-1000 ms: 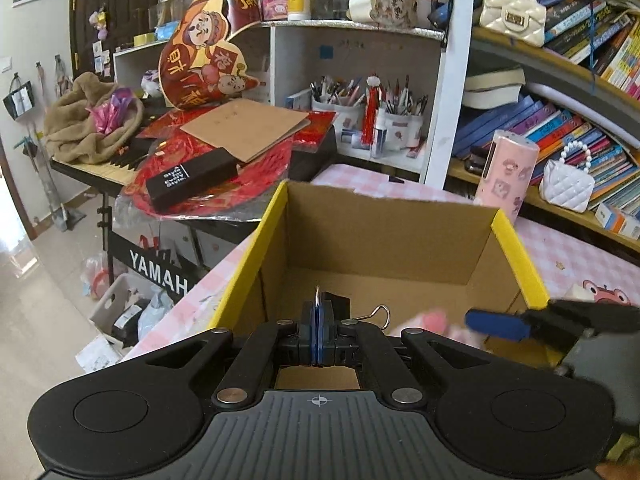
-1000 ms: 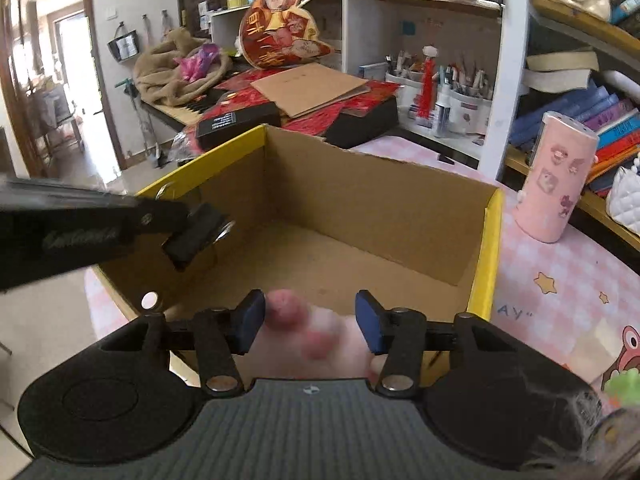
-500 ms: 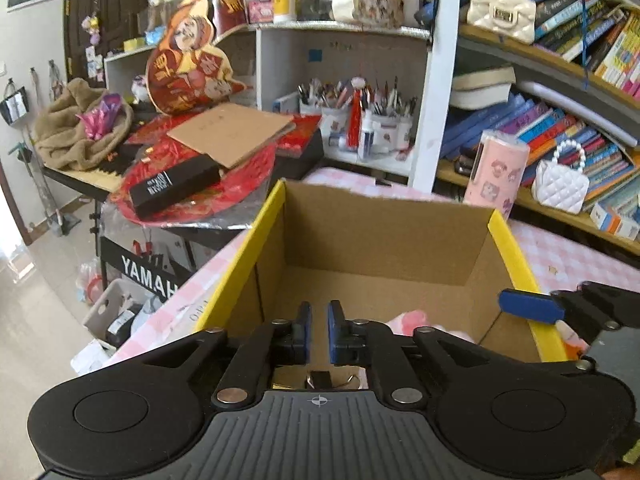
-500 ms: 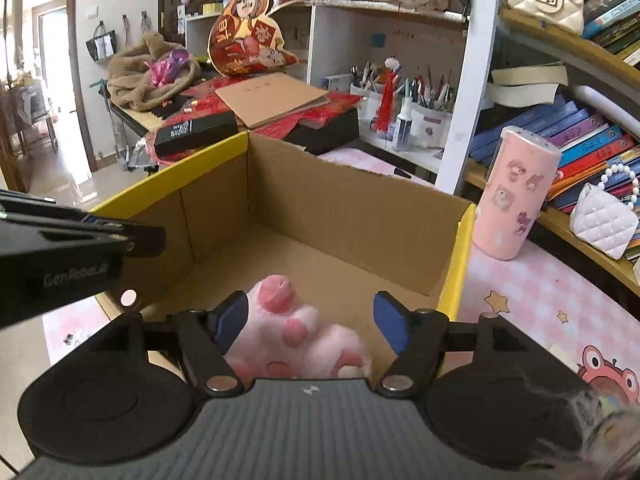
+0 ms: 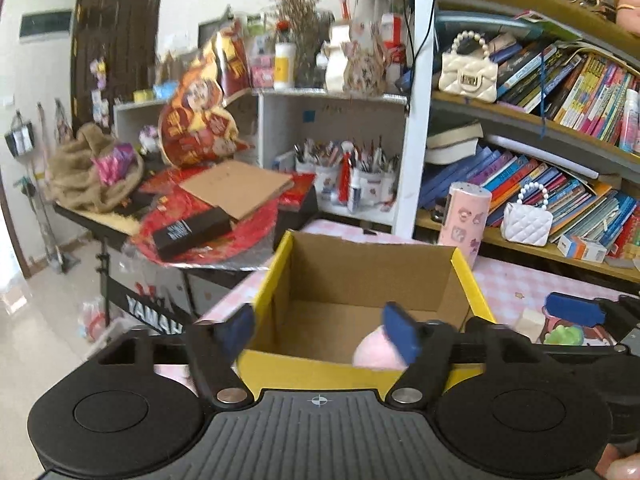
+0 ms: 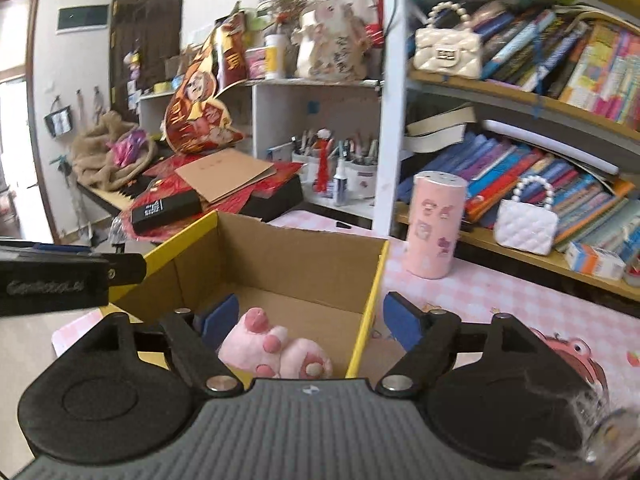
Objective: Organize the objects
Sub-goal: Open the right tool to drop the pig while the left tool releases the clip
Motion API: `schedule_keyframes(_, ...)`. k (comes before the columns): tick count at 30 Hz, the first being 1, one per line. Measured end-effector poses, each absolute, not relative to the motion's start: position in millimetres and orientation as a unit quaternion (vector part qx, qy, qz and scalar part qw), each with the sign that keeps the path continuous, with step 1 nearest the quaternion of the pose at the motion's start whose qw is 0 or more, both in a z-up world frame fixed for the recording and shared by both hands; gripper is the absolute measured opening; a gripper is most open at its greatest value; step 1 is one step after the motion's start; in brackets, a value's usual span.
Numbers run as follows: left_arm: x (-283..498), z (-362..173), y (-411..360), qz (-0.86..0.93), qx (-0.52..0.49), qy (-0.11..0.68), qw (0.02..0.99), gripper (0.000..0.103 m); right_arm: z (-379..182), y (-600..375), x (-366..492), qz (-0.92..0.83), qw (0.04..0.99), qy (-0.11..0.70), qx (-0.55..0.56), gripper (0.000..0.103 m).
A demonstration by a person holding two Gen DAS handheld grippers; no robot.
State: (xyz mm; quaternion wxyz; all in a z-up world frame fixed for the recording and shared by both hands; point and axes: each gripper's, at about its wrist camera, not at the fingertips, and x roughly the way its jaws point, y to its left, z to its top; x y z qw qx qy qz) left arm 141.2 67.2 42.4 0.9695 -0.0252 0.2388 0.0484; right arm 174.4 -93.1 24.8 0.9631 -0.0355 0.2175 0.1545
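The cardboard box (image 6: 288, 276) stands open-topped on the pink checked desk (image 6: 500, 292), its yellow-edged walls upright so that loose things can be dropped in from above; the pink plush paw (image 6: 276, 352) lies on the box floor against the near wall, pads up, touching neither set of fingers, which suggests it counts as stowed. The right gripper (image 6: 310, 322) hangs just over the near rim with its fingers spread wide and holding nothing; one blue pad sits inside the box beside the paw and the other outside the yellow right wall, so it straddles that wall rather than the toy. The left gripper (image 5: 320, 332) is likewise wide open and empty, poised over the near left part of the box, its pads apart at the rim; the paw shows as a pink lump behind its right pad. A pink canister (image 6: 434, 224) stands upright on the desk beside the box's far right corner, near the bookshelf (image 6: 520, 92); it may be a further candidate for the box.
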Motion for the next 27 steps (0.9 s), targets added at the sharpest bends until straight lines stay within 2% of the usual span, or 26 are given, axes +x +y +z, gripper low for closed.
schedule_keyframes(6, 108.8, 40.9, 79.3, 0.061, -0.021, 0.238, 0.969, 0.094, 25.2, -83.3, 137.0, 0.137, 0.966, 0.218, -0.037, 0.091)
schedule_keyframes(13, 79.0, 25.3, 89.7, 0.068, -0.02, 0.263, 0.962, 0.103, 11.5, -73.5, 88.6, 0.099, 0.968, 0.226, -0.036, 0.102)
schedule_keyframes(27, 35.1, -3.9, 88.5, 0.038, -0.014, 0.314, 0.949, 0.103, -23.8, -78.6, 19.7, 0.026, 0.954, 0.298, -0.031, 0.103)
